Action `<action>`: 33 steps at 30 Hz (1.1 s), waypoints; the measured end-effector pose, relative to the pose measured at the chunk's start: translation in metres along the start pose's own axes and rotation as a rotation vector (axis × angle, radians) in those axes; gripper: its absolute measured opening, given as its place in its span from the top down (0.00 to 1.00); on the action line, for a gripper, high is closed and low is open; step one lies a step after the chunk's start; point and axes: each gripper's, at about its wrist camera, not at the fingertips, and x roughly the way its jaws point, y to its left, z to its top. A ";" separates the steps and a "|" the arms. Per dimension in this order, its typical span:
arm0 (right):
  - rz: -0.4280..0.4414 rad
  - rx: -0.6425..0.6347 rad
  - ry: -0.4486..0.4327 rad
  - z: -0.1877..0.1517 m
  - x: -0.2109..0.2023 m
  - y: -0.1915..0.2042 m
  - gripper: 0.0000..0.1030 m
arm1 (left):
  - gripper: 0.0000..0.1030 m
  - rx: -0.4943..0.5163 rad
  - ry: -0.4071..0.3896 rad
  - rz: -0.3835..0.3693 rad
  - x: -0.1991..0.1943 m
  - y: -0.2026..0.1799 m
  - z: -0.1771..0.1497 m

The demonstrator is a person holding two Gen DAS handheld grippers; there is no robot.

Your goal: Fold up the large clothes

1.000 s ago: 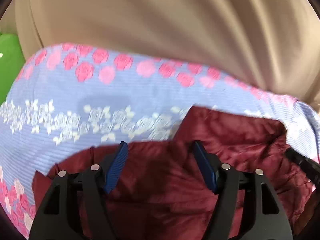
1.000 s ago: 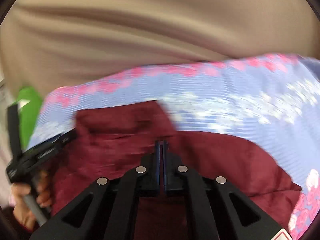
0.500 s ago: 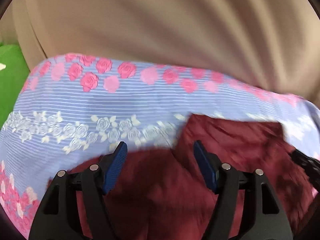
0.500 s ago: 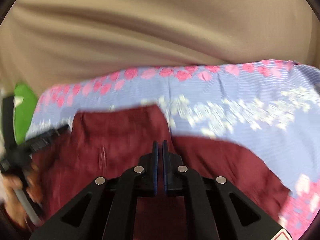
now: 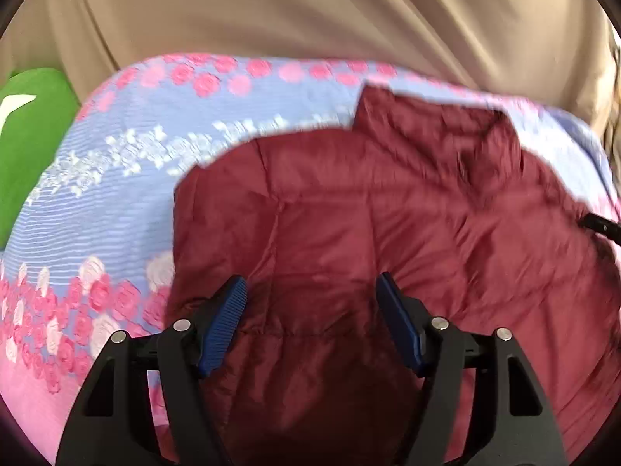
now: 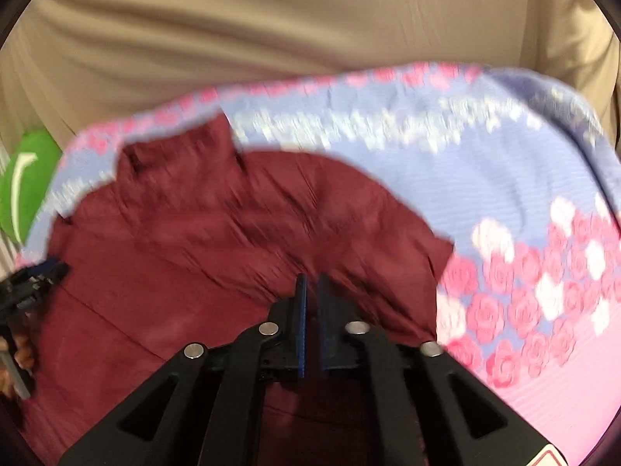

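A dark red padded jacket [image 5: 388, 213] lies spread on a blue and pink floral bedspread [image 5: 136, 147], its collar toward the far side. My left gripper [image 5: 312, 299] is open and hovers over the jacket's left part, holding nothing. In the right wrist view the jacket [image 6: 202, 240] fills the lower left. My right gripper [image 6: 311, 291] is over its right part with the pads almost together, a narrow slit between them and no cloth in it. The left gripper also shows at the right wrist view's left edge [image 6: 35, 275].
A beige curtain [image 5: 310, 11] hangs behind the bed. A green object [image 5: 27, 136] sits at the far left beyond the bedspread's edge. The bedspread [image 6: 504, 178] extends bare to the right of the jacket.
Both grippers have pulled back and up, so more of the jacket shows. The right gripper's pads have parted slightly. The left gripper stays open.
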 end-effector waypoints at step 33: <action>-0.118 0.234 -0.048 0.061 0.065 -0.039 0.91 | 0.20 -0.092 0.056 0.216 0.088 0.029 0.044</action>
